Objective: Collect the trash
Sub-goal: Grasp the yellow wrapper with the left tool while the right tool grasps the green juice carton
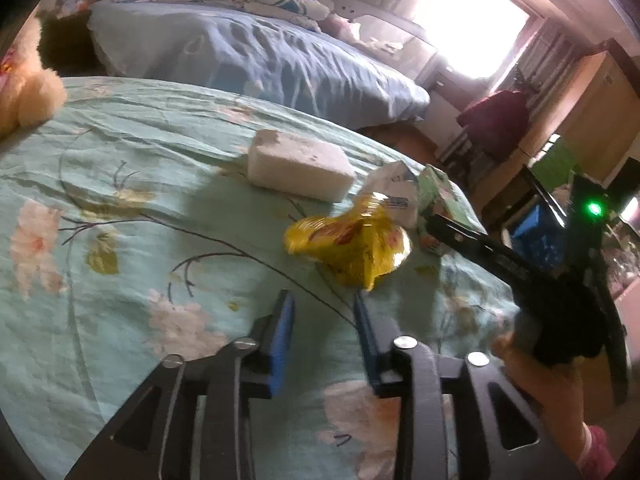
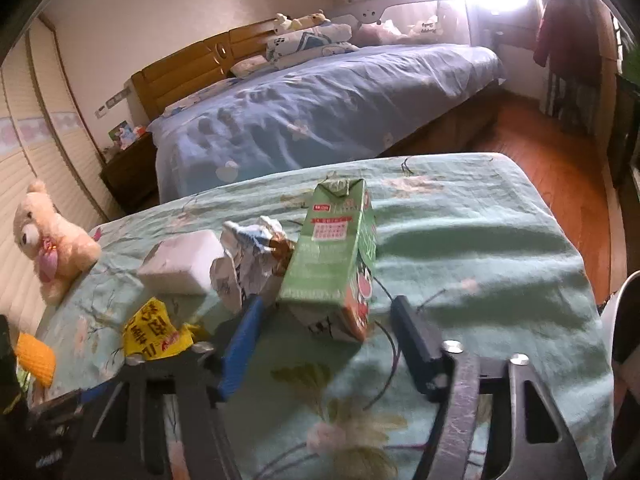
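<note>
Trash lies on a green floral bedspread (image 1: 120,208). A crumpled yellow wrapper (image 1: 352,246) lies just ahead of my left gripper (image 1: 324,304), which is open and empty. It also shows in the right wrist view (image 2: 154,330). A green drink carton (image 2: 336,256) stands between the fingers of my right gripper (image 2: 326,306), which is open around it. A crumpled white paper (image 2: 248,264) and a white foam block (image 2: 182,266) lie left of the carton. The block (image 1: 298,164), carton (image 1: 438,194) and right gripper (image 1: 432,222) show in the left wrist view.
A cream teddy bear (image 2: 50,240) sits at the bedspread's left edge. A yellow object (image 2: 36,356) lies near the lower left. A second bed with a blue sheet (image 2: 320,104) stands behind. Wooden floor (image 2: 560,168) lies to the right.
</note>
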Motion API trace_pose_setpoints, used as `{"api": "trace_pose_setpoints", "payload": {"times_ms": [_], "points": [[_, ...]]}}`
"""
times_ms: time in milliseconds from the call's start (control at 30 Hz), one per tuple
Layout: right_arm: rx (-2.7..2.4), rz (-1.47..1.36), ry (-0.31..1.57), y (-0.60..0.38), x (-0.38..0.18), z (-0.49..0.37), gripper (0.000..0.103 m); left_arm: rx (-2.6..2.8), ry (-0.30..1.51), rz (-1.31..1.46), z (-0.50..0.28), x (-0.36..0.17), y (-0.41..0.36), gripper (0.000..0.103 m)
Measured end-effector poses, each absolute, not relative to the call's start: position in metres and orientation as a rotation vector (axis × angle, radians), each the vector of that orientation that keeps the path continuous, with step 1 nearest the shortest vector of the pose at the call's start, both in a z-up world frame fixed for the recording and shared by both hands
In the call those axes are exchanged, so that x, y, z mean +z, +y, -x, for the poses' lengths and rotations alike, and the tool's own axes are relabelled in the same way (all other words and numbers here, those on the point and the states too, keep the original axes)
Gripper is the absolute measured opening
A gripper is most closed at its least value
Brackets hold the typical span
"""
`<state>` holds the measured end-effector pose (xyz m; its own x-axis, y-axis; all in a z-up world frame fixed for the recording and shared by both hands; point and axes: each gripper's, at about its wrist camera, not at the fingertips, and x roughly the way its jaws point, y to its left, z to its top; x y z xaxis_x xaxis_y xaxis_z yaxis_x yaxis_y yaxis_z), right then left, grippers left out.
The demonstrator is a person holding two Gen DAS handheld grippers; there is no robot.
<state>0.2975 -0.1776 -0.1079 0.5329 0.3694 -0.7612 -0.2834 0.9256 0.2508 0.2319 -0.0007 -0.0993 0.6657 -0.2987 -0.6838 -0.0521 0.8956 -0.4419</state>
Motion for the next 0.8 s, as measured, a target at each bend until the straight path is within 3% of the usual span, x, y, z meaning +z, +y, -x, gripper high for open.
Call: {"api": "trace_pose_setpoints", "payload": {"times_ms": [33, 133, 333, 400, 467, 533, 600, 700, 800], "points": [[0.392, -0.101, 0.936, -0.177, -0.108, -0.299, 0.035, -0.152, 0.839, 0.446, -0.234, -0.098, -0.001, 0.049], [0.388, -0.124, 0.923, -0.185, -0.105, -0.292, 0.033, -0.172, 0.832, 0.436, -0.239, -0.093, -0.003, 0.053], [0.400, -0.140, 0.960, -0.220, -0.102, -0.261, 0.033, -0.170, 0.819, 0.442, -0.257, -0.087, -0.008, 0.071], [0.401, -0.147, 0.976, -0.229, -0.101, -0.254, 0.037, -0.158, 0.809, 0.418, -0.265, -0.087, -0.013, 0.071], [0.392, -0.155, 0.972, -0.232, -0.099, -0.255, 0.048, -0.128, 0.801, 0.384, -0.270, -0.090, -0.020, 0.071], [0.389, -0.159, 0.959, -0.233, -0.098, -0.257, 0.063, -0.104, 0.797, 0.351, -0.274, -0.091, -0.027, 0.069], [0.403, -0.163, 0.956, -0.229, -0.099, -0.261, 0.063, -0.079, 0.810, 0.328, -0.278, -0.096, -0.031, 0.064], [0.432, -0.155, 0.959, -0.219, -0.103, -0.269, 0.063, -0.068, 0.839, 0.333, -0.281, -0.102, -0.034, 0.042], [0.453, -0.138, 0.967, -0.211, -0.108, -0.277, 0.061, -0.052, 0.827, 0.325, -0.281, -0.100, -0.037, 0.035]]}}
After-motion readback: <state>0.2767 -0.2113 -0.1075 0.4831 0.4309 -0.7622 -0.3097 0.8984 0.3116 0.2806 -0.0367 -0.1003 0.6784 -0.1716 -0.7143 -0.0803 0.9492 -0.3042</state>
